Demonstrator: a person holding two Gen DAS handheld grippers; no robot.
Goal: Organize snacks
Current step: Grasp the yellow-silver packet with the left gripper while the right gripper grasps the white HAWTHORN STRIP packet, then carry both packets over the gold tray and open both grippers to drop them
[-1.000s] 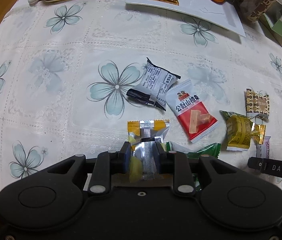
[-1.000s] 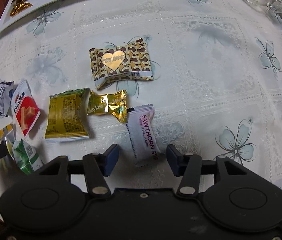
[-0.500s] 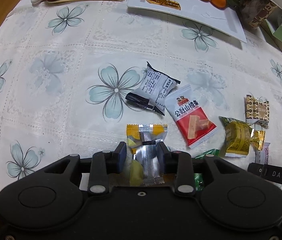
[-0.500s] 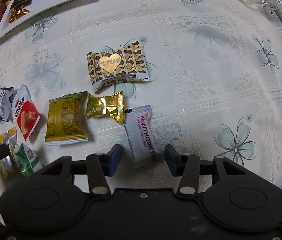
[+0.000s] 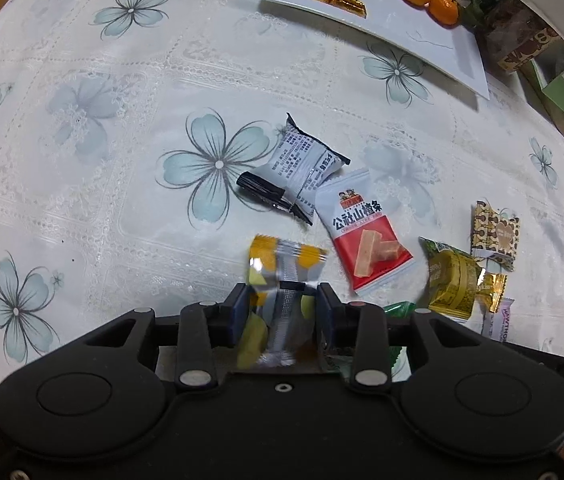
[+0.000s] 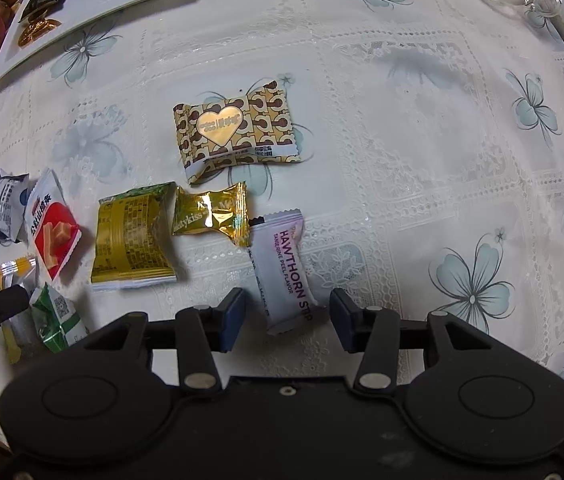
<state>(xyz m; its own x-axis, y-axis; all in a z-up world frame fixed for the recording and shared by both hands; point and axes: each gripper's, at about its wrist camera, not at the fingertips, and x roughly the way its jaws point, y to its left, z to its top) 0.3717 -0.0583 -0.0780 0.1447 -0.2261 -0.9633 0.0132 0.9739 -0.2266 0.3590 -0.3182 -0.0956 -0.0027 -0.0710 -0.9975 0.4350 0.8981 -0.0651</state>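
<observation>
Between the L gripper's (image 5: 282,304) fingers: the yellow-and-silver snack packet (image 5: 282,276), clamped on both sides by the blue pads (image 5: 238,312). Vs. 1 s ago, the jaws stand wider apart but keep contact w/ the foil. The packet now looks lifted and tilted, its yellow end blurred above the tablecloth (image 5: 82,160); earlier it lay flat. Judgement: pick is done, carry phase starting.

Just beside the L gripper, R side: green packet (image 5: 397,308), partly hidden by the gripper body. Further out: red-and-white hawthorn packet (image 5: 365,236), touching the black-and-white packet (image 5: 301,168). Neither has shifted.

At the R gripper (image 6: 285,316): fingers spread, nothing held. The white hawthorn strip (image 6: 285,268) lies on the cloth w/ its near end between the pads, touching neither. Framing approx. as 0.5 s ago, so the R side waits, pre-aligned.

Outward from the strip: gold candy (image 6: 212,216) touching its top end, gold-green packet (image 6: 132,236) alongside, heart-print packet (image 6: 238,132) just beyond.

Far edge: white tray (image 5: 421,36) w/ gold coins and small oranges, well apart from the loose pile. Likely drop-off, approx. seven pcs still loose, so task is early.
</observation>
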